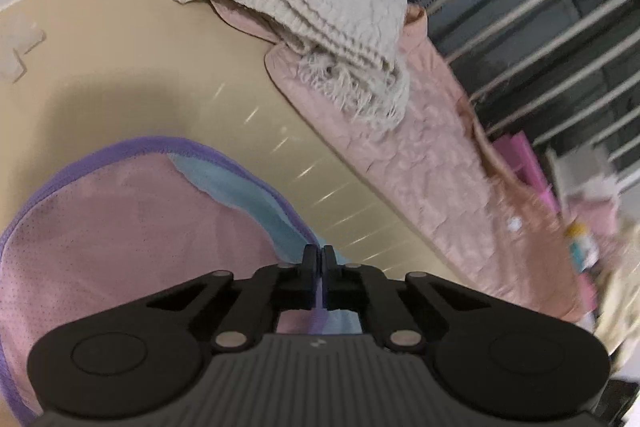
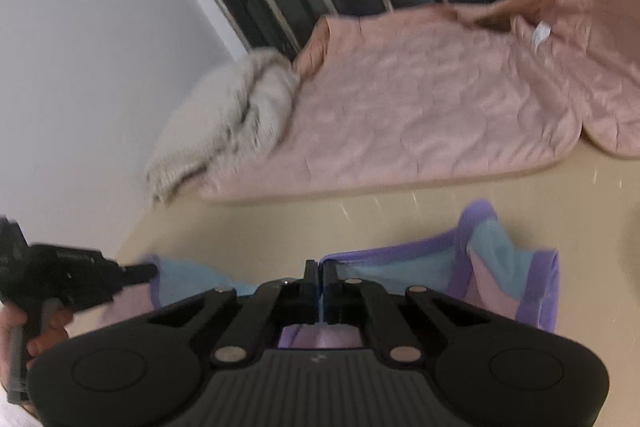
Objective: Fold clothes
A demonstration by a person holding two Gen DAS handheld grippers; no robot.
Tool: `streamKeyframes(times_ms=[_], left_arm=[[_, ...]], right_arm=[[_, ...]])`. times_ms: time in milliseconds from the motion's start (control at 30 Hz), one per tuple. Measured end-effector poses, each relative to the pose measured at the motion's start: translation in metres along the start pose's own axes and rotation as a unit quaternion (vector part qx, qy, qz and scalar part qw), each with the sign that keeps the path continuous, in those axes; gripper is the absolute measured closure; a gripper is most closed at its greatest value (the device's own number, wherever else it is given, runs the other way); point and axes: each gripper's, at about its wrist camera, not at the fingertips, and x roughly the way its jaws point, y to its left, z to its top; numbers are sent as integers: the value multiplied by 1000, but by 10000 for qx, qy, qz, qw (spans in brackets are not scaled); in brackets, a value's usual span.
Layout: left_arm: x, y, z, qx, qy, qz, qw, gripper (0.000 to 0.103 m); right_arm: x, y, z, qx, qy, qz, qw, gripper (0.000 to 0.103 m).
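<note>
A: Right gripper (image 2: 319,269) clamped tight on purple hem of pink-and-blue garment (image 2: 500,267), lying on tan tabletop (image 2: 280,227).

B: Left gripper (image 2: 138,273) at left edge, hand (image 2: 38,331) on handle, tips touching same garment. Closed?

A: Closed. Behind: pink quilted blanket (image 2: 420,107), cream fringed throw (image 2: 224,131) beside it, slightly blurred.

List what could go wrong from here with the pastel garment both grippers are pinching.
1. The left gripper and right gripper each pinch only a thin purple-trimmed edge of the pink, blue and purple mesh garment; it may slip out when lifted.
2. The garment lies bunched on the right, so a fold could trap creases.
3. The quilted pink jacket lies close behind; a forward fold might land on it.
</note>
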Motion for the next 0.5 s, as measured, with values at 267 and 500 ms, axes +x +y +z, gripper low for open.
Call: streamKeyframes(times_ms=[267,500], left_arm=[[4,10,24,-594,-503,-640,9949,102],[33,11,46,-610,-485,-213,9967,101]], right_arm=[[-3,-1,18,-107,-708,144,9973,102],[39,1,41,-440,-652,-228,9966,102]])
